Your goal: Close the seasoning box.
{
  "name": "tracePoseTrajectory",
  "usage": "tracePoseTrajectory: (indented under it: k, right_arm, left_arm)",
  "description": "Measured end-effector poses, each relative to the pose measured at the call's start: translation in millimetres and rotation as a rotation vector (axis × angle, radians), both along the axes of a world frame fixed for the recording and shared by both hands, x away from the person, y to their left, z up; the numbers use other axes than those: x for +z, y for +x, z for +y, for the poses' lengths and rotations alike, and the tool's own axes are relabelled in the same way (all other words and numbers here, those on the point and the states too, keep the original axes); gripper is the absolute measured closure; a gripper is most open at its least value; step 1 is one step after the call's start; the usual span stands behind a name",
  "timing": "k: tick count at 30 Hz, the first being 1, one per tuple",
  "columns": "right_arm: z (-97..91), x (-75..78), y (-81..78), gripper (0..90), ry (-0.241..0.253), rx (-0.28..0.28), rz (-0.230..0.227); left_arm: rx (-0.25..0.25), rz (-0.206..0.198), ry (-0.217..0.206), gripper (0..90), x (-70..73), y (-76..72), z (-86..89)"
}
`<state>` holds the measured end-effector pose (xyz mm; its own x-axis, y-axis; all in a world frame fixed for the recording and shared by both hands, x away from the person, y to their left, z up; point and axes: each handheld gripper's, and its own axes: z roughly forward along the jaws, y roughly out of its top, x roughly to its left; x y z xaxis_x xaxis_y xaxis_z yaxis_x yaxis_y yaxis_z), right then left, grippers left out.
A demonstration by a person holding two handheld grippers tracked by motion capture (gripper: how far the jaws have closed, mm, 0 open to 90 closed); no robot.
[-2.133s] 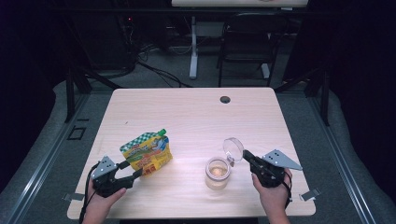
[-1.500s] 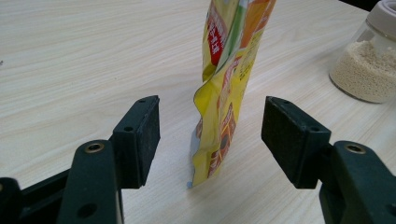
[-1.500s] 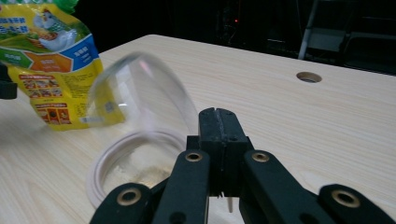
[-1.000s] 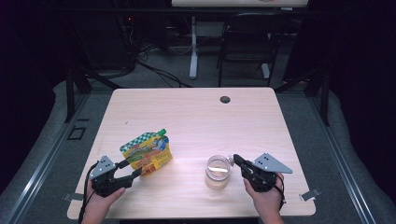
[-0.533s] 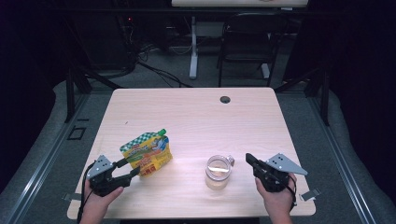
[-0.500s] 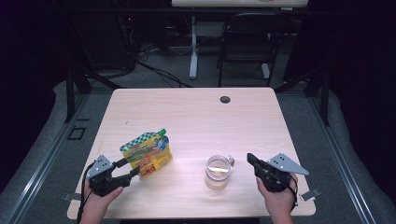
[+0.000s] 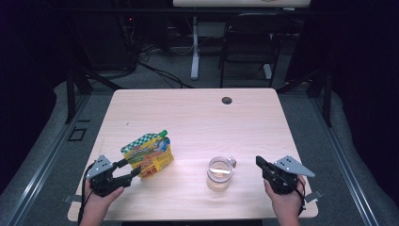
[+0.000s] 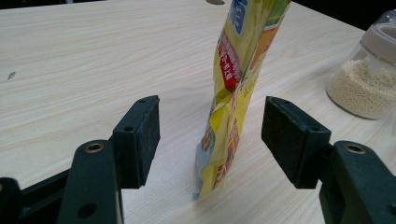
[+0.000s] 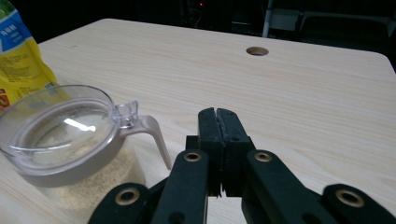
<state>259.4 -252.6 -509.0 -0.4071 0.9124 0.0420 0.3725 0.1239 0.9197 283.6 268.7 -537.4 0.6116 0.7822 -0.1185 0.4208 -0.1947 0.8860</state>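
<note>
Yellow pouch (image 8: 233,93) stands between spread jaws, seemingly untouched by either.

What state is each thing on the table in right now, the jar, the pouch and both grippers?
Jar: upright, clear lid shut, part filled with pale grains.
Snack pouch: standing upright, green cap on, between the left gripper's jaws, untouched by the pads.
Left gripper: open, jaws either side of the pouch.
Right gripper: shut, empty, apart from the jar.
</note>
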Motion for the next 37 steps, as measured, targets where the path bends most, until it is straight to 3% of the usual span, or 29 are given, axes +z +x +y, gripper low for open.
tracePoseTrajectory:
  k: [10, 16, 20, 37]
  right_arm:
    - [-14.0, -19.0, 7.6, 79.7, 0.018, -0.055, 0.078]
    - [-18.2, -29.9, 12.2, 60.3, 0.013, -0.1, 0.103]
    - [-17.5, -34.5, 14.5, 51.9, -0.004, -0.105, 0.116]
    - [-15.6, -40.7, 13.3, 43.4, -0.043, -0.102, 0.112]
  left_arm:
    - [-0.014, 0.015, 0.01, 37.8, -4.8, 6.6, -3.5]
    - [-0.025, 0.016, 0.013, 37.8, -6.0, 8.8, -5.5]
    - [-0.028, 0.022, 0.017, 37.8, -6.8, 10.7, -6.5]
    - [-0.031, 0.022, 0.004, 37.1, -5.1, 14.7, -8.7]
